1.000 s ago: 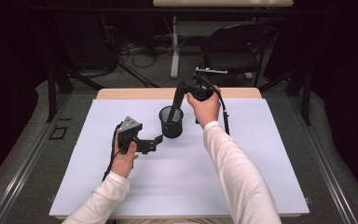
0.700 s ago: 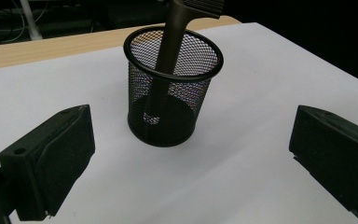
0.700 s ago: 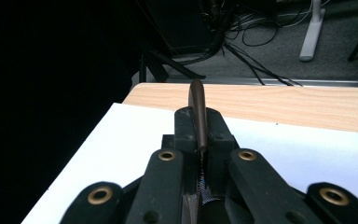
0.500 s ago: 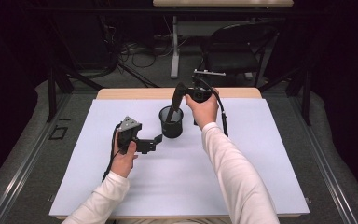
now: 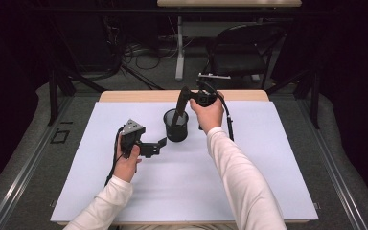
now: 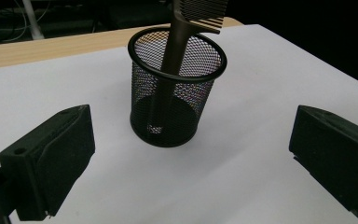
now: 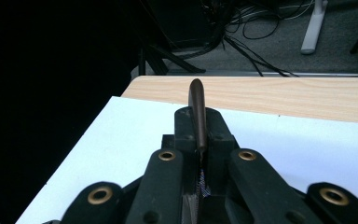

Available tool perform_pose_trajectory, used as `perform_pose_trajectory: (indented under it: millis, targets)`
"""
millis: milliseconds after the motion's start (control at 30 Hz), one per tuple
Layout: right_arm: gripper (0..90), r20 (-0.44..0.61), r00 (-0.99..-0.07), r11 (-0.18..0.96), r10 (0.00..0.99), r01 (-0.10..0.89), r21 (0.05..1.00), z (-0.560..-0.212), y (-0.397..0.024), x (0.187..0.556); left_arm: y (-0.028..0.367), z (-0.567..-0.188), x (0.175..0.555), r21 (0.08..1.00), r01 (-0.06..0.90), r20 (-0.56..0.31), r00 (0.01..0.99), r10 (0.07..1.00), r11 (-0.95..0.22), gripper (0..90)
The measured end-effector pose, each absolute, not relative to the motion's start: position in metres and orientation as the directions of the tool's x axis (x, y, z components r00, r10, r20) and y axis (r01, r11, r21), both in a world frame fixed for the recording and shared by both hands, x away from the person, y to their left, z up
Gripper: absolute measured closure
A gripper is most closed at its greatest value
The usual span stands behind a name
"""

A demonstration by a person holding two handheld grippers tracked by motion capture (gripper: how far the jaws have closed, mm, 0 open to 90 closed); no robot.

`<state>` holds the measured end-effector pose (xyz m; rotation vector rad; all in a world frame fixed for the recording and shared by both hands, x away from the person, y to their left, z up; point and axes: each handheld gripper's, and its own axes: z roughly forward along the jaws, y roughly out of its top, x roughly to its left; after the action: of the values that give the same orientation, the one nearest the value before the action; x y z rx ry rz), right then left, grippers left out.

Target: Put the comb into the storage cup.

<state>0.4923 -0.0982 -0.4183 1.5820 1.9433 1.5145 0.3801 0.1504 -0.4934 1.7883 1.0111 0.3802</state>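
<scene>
From above, little has changed since a second ago: the right claw (image 5: 186, 96) stays clamped on the comb (image 5: 179, 108) standing in the mesh cup (image 5: 176, 125) on the table (image 5: 268, 158); the left claw (image 6: 191, 158) gapes empty before the cup; the right gripper view shows jaws pinching the comb's edge.

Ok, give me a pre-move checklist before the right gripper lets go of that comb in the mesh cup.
1. Right gripper shut on the comb: ok.
2. Comb handle inside the mesh cup: ok; its lower end shows through the mesh near the bottom.
3. Handle end resting on the cup floor: cannot tell.
4. Cup upright on the white sheet: ok.
5. Left gripper open and apart from the cup: ok.
6. Comb standing vertical: not ok; it leans against the rim.
</scene>
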Motion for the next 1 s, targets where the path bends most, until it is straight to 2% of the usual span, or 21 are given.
perform_pose_trajectory:
  millis: [1000]
  targets:
    - [86.9,0.479,-0.370,-0.170,0.796,0.622,0.764,-0.428,-0.114,0.495,0.150,-0.494,0.380,0.874,0.462,-0.186,0.599,0.779,-0.147,0.5]
